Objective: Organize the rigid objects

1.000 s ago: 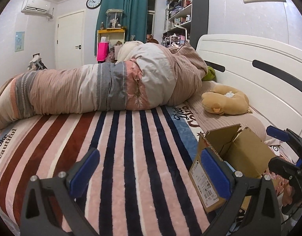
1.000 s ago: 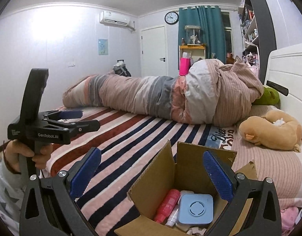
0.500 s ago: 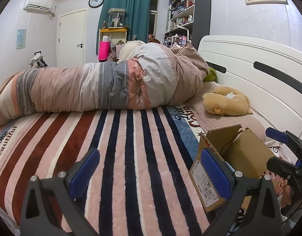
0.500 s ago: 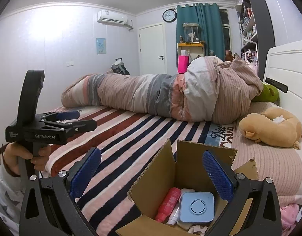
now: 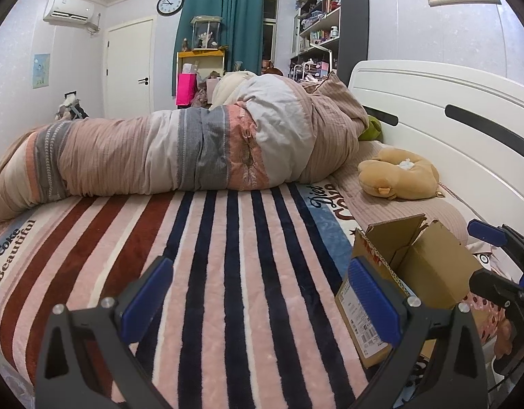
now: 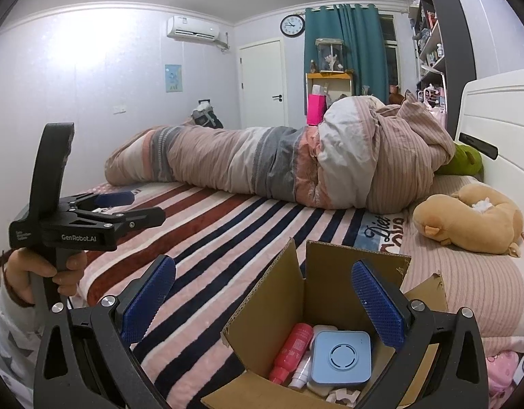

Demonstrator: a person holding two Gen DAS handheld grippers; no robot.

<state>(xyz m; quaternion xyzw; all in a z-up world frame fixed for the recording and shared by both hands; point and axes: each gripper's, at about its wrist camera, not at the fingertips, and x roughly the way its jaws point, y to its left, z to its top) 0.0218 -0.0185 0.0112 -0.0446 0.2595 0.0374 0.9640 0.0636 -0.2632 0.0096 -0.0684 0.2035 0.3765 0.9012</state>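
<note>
On the striped bed, two black grippers with blue pads hang with their fingers wide apart and nothing in them.

At the far left of the right wrist view, a hand holds the left gripper over the striped pink, red and dark blue blanket. Low in the middle, the right gripper hangs over the open brown cardboard box, which sits on the blanket near the bed's right side. Inside the box lie a red plastic bottle, a small white bottle beside it, and a flat light blue square gadget to their right. Behind, across the middle, lies a rolled pink and grey quilt. At the right, a tan plush toy rests on the bed beyond the box.
</note>
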